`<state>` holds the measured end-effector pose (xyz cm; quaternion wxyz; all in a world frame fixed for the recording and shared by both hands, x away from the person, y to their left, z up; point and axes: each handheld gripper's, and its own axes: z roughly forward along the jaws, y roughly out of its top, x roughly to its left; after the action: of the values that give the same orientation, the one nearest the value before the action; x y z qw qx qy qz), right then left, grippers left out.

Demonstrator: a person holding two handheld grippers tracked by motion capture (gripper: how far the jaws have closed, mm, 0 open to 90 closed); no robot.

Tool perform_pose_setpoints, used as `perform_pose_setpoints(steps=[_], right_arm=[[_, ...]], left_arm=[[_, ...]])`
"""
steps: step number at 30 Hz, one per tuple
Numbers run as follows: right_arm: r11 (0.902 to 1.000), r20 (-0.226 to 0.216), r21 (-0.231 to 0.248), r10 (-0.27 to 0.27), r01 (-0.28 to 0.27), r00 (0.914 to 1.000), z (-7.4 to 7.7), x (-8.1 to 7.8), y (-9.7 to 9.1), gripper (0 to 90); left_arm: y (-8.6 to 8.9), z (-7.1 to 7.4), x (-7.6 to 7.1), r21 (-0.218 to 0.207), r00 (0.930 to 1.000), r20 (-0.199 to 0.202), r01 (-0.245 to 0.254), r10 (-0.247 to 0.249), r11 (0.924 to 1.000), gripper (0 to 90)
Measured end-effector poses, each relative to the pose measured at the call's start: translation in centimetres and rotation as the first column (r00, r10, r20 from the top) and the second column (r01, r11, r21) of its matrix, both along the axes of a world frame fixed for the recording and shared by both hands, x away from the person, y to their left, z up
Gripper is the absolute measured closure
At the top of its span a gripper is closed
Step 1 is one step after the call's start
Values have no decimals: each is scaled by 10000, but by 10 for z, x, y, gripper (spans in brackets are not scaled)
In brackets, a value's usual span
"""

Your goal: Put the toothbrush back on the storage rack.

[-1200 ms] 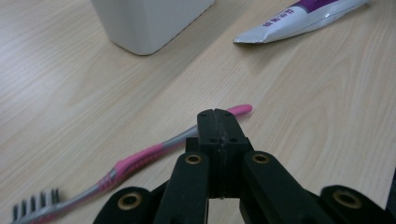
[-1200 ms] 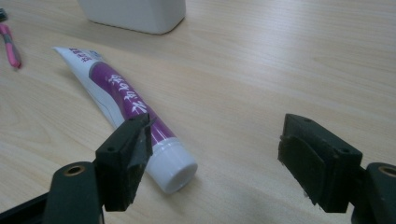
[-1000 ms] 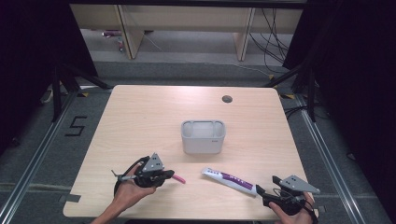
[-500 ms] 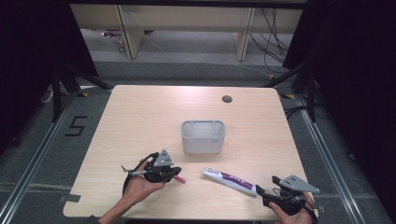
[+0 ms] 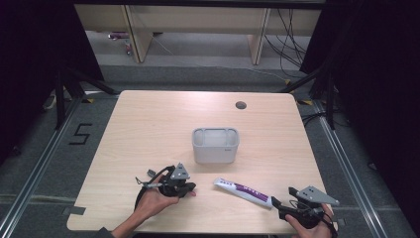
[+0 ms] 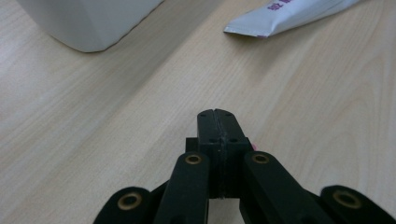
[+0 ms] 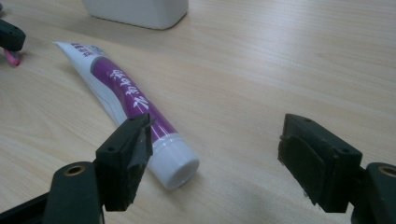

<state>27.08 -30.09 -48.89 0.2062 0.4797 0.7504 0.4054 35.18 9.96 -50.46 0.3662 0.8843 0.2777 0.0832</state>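
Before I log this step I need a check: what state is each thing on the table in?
Toothpaste tube: lying flat on the table, cap on, cap end toward the right gripper.
White container: upright, open-topped.
Pink item: mostly hidden at the left gripper's tip; a grip can't be confirmed.
Left gripper: jaws shut.
Right gripper: jaws open, holding nothing.

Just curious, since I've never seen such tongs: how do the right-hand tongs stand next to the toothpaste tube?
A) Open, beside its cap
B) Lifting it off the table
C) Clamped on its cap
A: the right tongs gape open, with the toothpaste tube lying flat, cap by one jaw.
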Motion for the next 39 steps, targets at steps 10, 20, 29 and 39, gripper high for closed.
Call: perform_pose_setpoints(steps=[10, 20, 29, 39], right_arm=[[9998, -197, 125, -180, 183, 9996, 1, -2, 1, 262], [9994, -264, 184, -282, 287, 9993, 0, -2, 2, 262], [9994, -257, 206, -261, 266, 9993, 1, -1, 2, 262], [9999, 71, -83, -125, 125, 9999, 1, 2, 0, 262]], left_arm=[[13, -1, -20, 112, 9992, -187, 348, -346, 9993, 895], [26, 2, -37, 253, 9968, -339, 733, -725, 9970, 895], [45, 6, -50, 535, 9956, -325, 897, -881, 9945, 894], [70, 6, -56, 629, 9985, -318, 456, -437, 9970, 893]])
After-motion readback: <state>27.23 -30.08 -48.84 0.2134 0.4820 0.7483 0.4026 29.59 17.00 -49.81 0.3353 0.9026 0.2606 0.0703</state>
